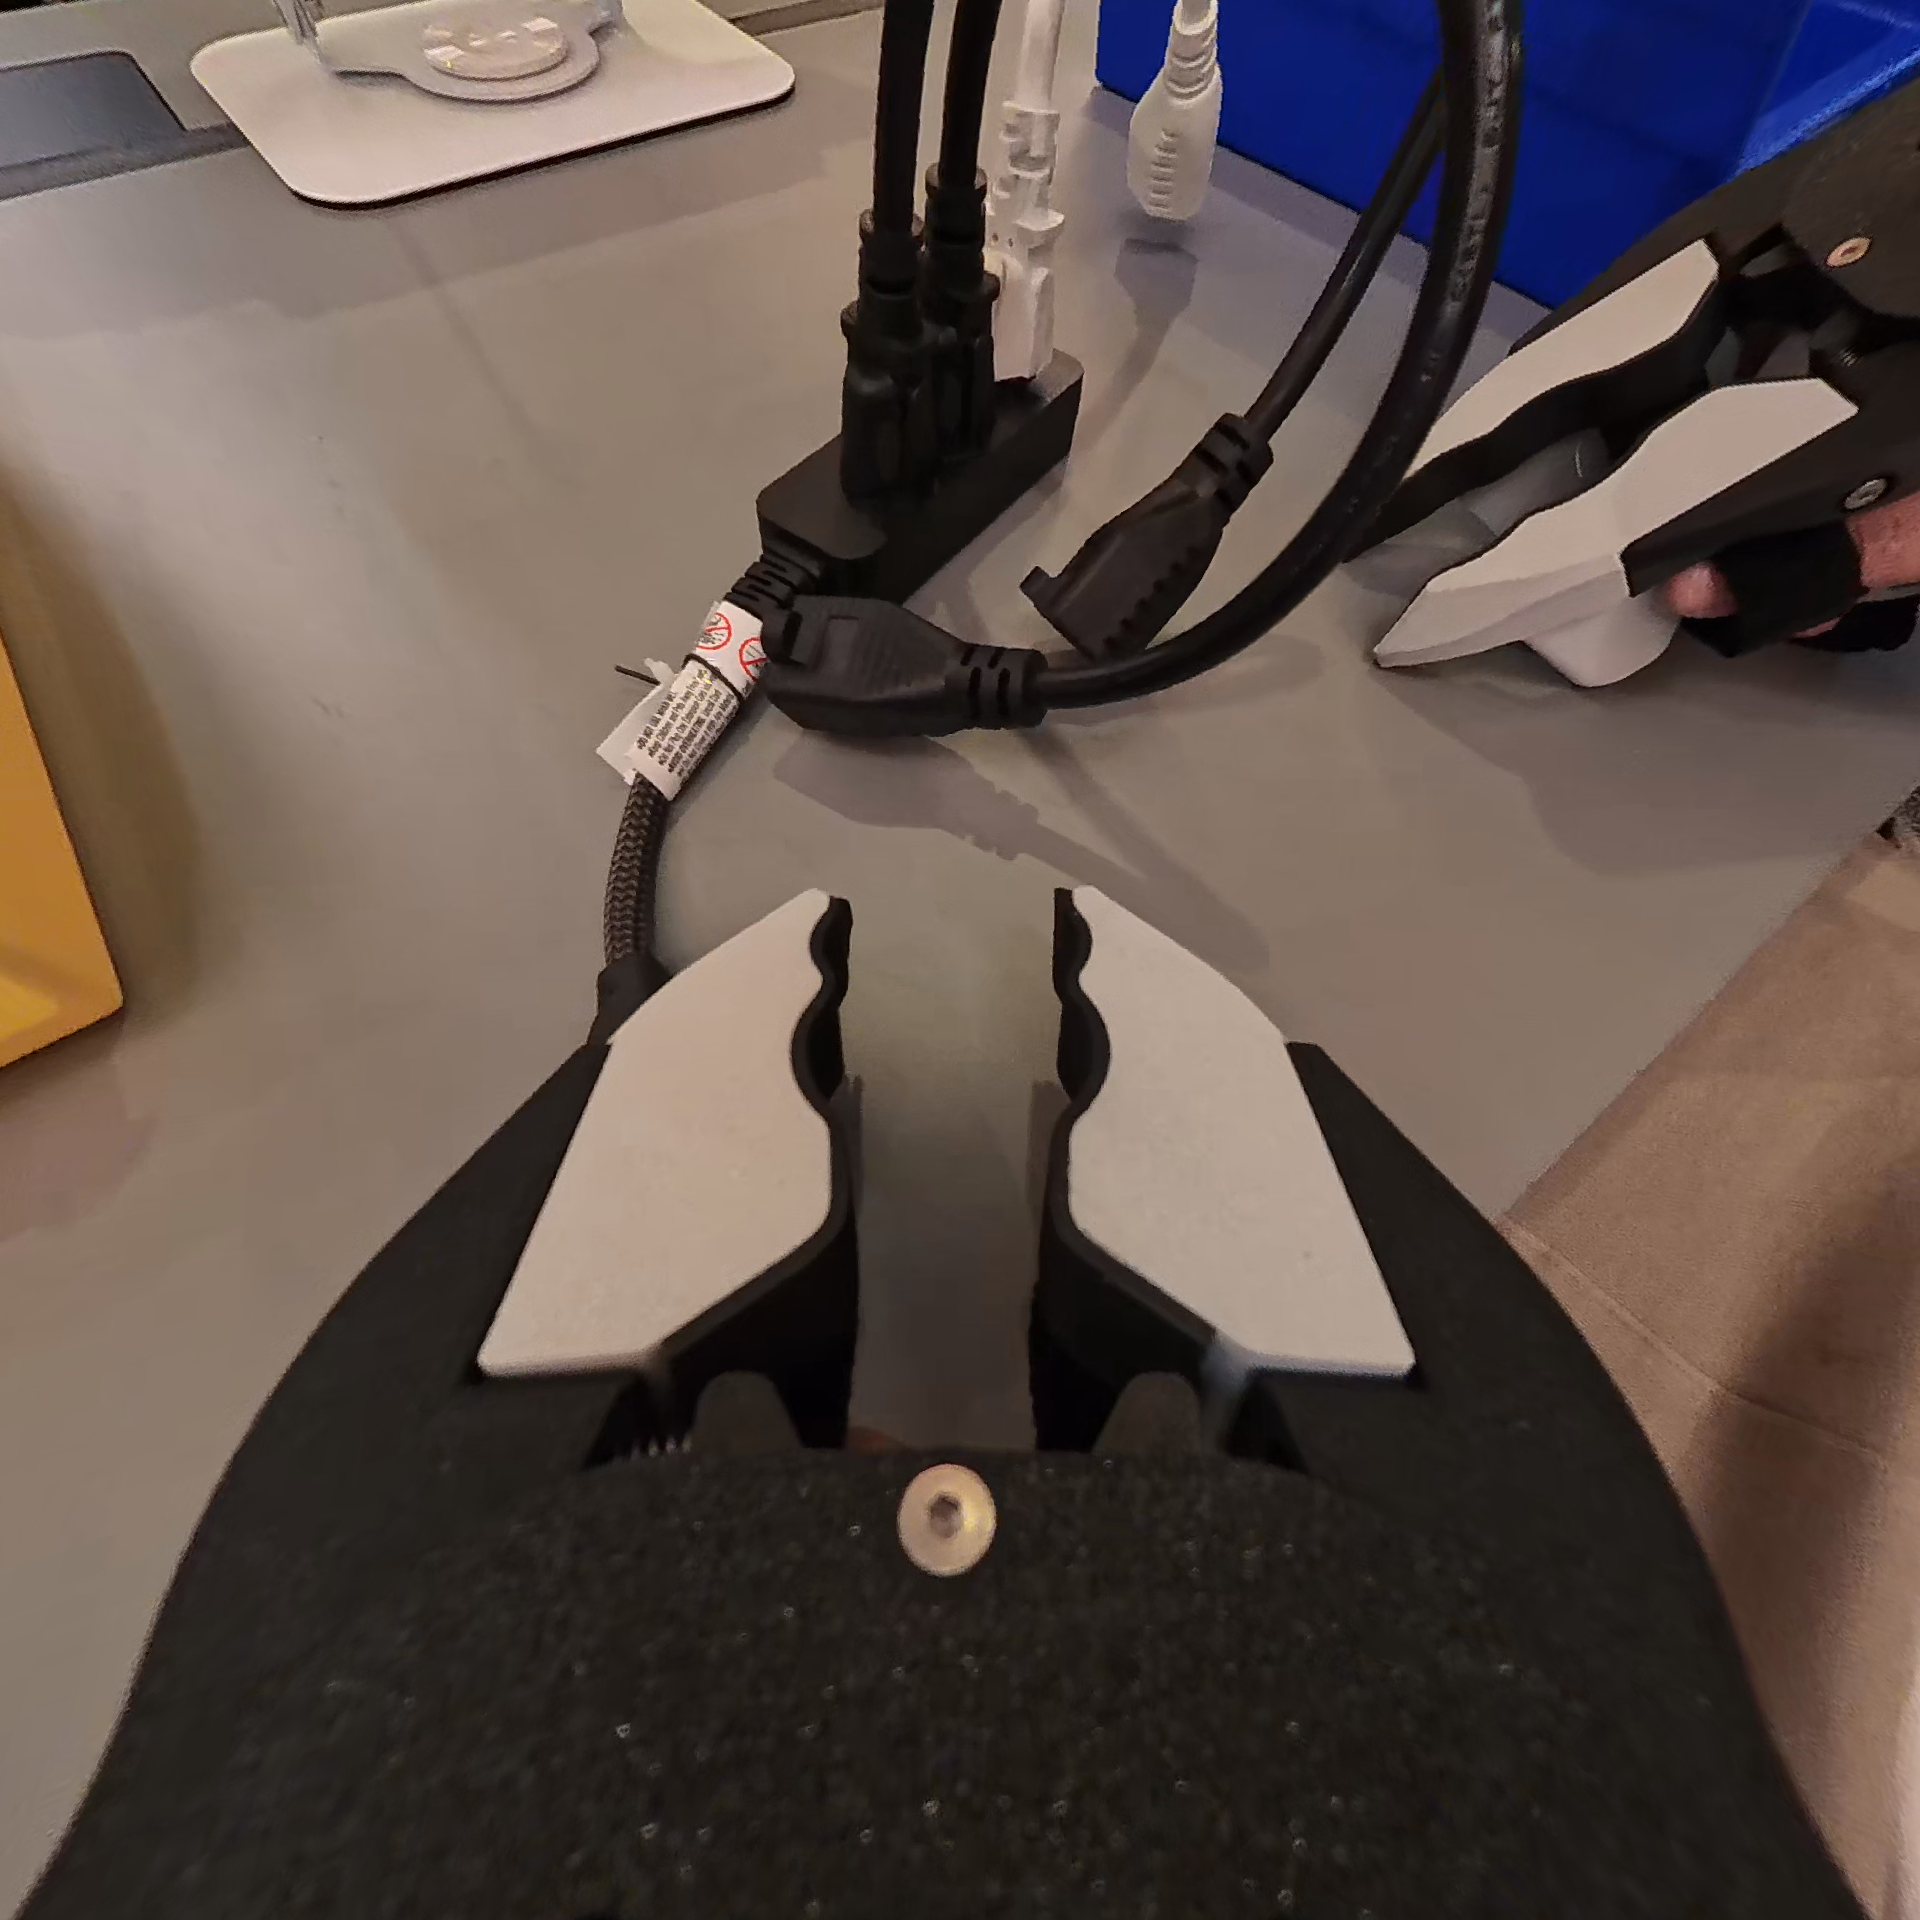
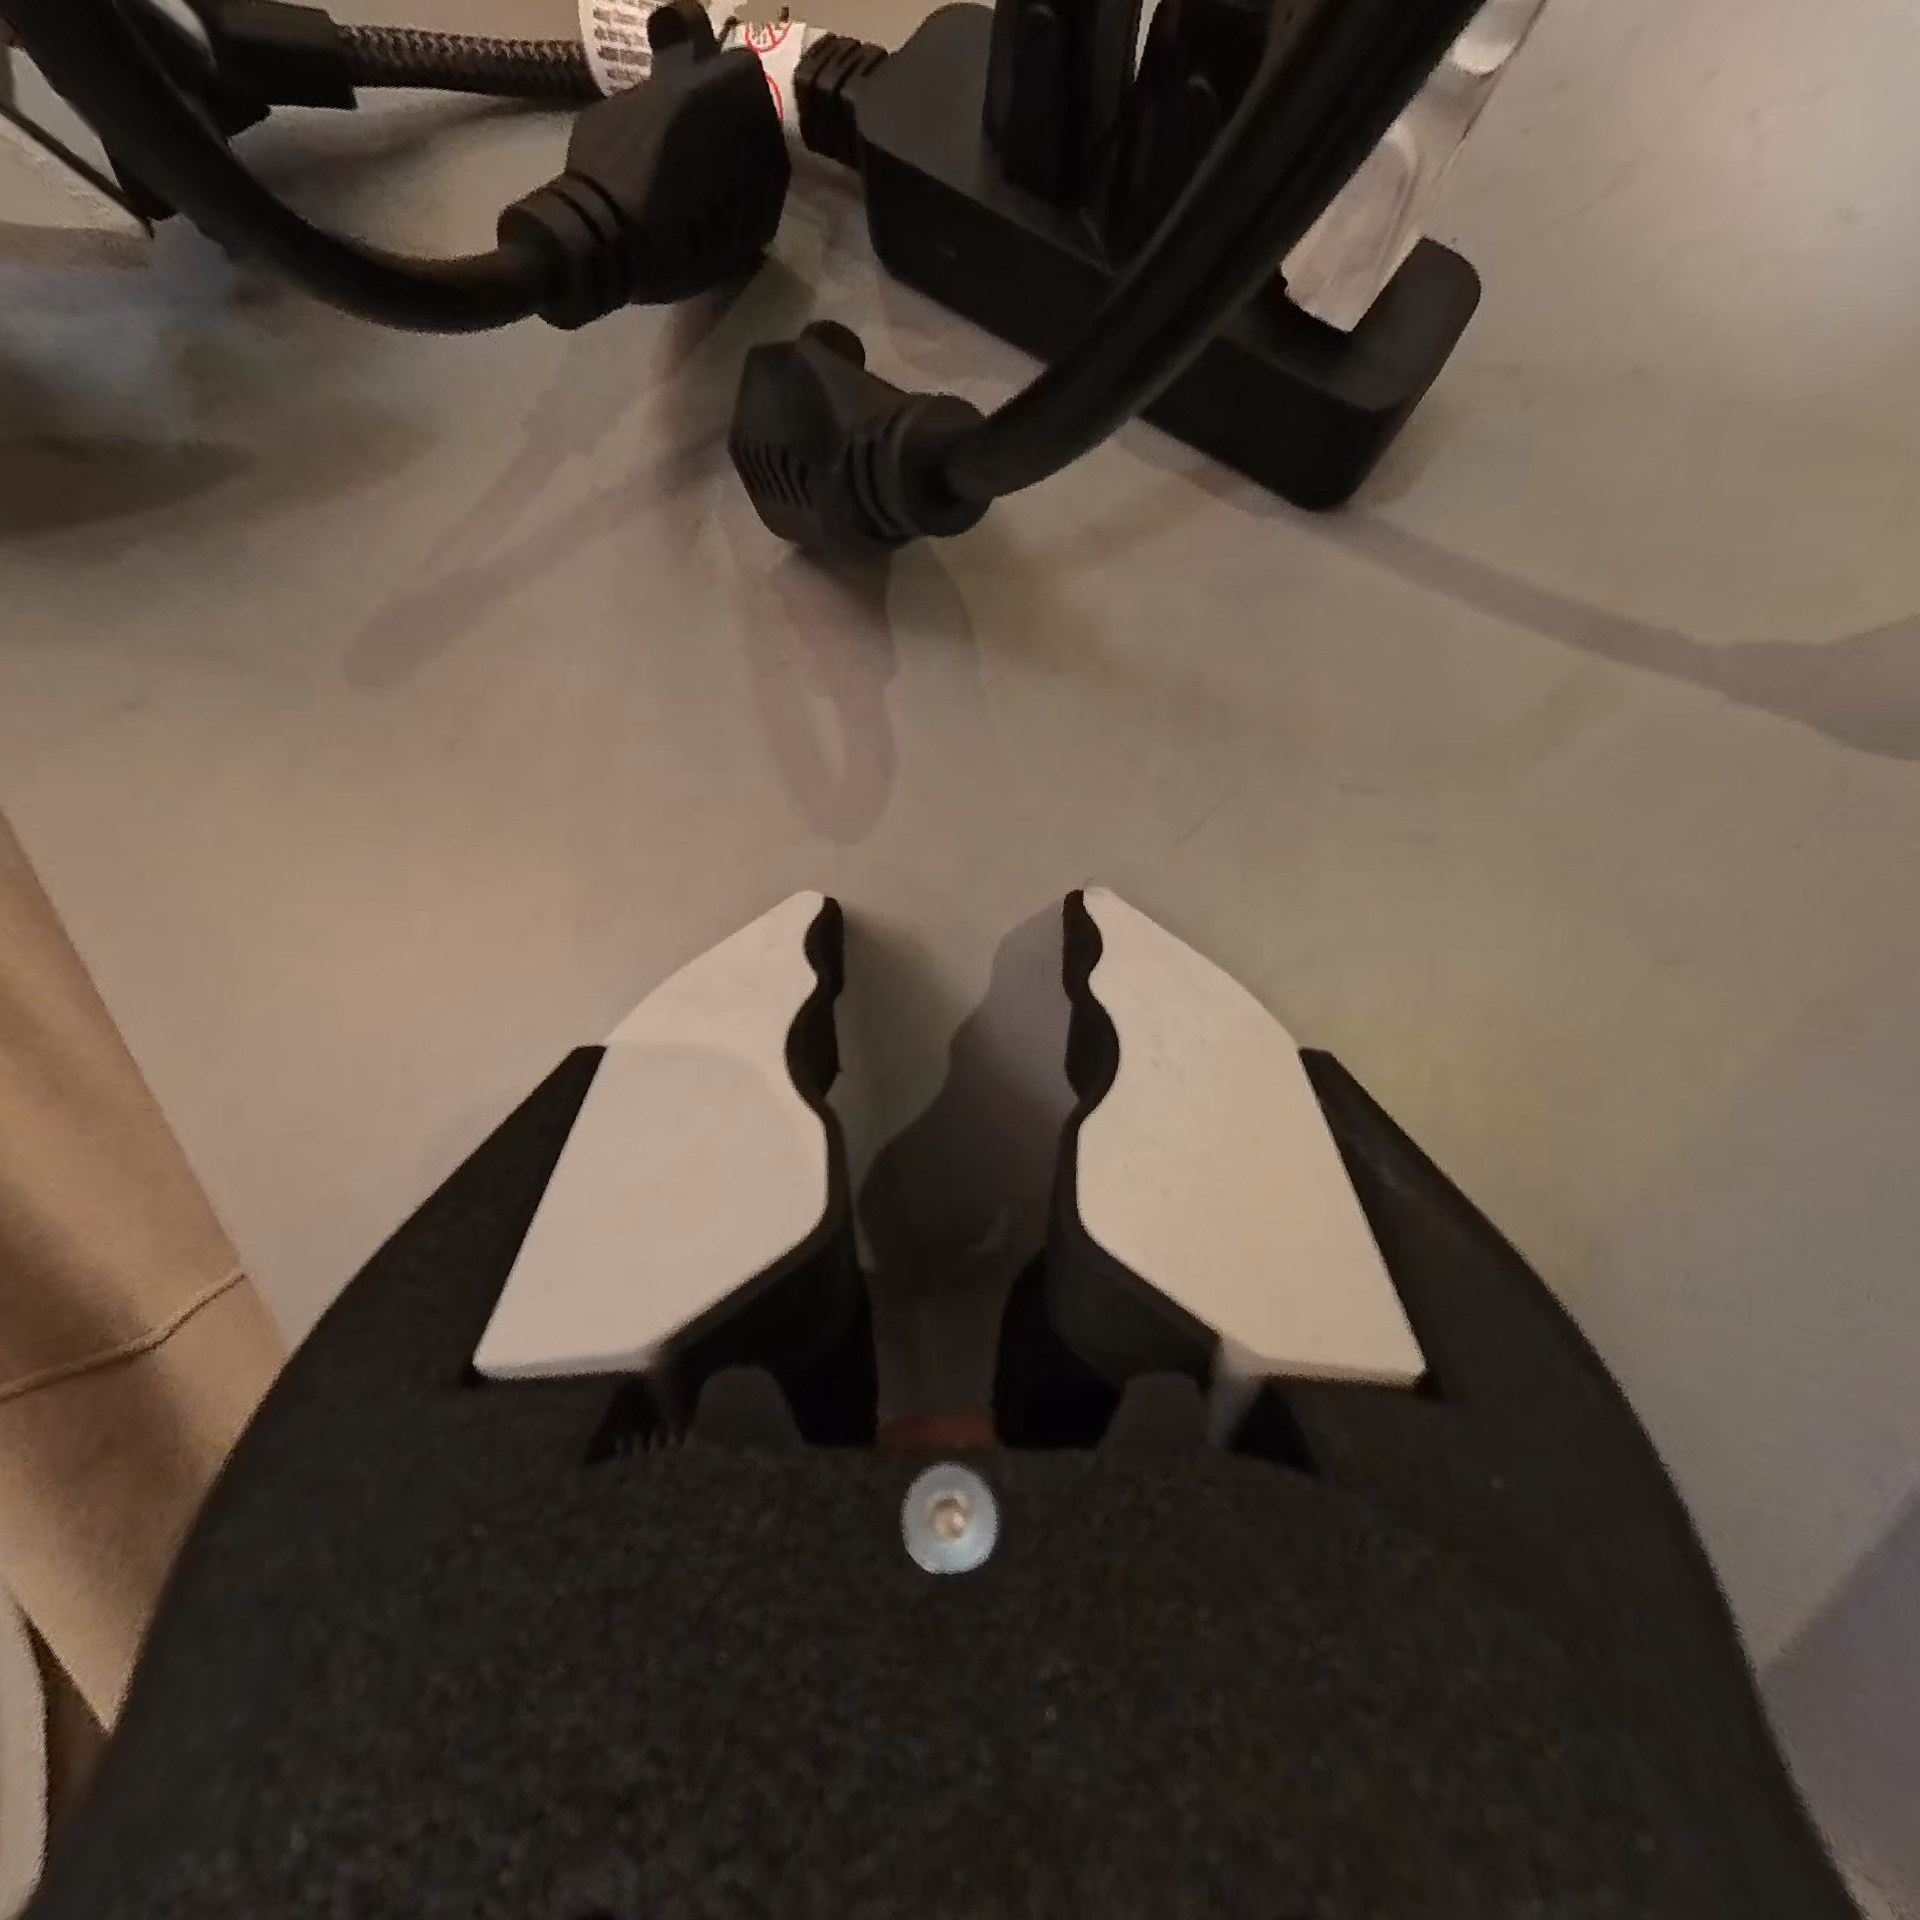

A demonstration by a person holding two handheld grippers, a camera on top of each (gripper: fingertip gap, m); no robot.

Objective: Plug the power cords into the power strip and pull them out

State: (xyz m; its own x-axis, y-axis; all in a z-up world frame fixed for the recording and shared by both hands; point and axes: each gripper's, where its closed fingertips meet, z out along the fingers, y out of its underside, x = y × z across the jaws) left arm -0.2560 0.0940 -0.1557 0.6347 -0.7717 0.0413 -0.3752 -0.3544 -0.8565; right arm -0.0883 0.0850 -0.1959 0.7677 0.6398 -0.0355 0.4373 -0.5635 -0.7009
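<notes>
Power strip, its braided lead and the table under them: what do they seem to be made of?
The power strip looks like moulded black plastic, matte, with crisp block edges. Its lead wears a woven sleeve, probably fabric or nylon braid: a criss-cross weave shows. The table is smooth grey with a soft sheen that mirrors the plugs faintly, perhaps laminate or coated board; the pictures leave that open.

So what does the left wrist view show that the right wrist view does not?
Only the left view: the left gripper, open and empty, a blue bin, a yellow box, a white pad, and a loose white plug.

Only the right view: a beige sleeve.

Both: the power strip, two loose black plugs beside it, the grey table, and the right gripper, open and empty.
</notes>
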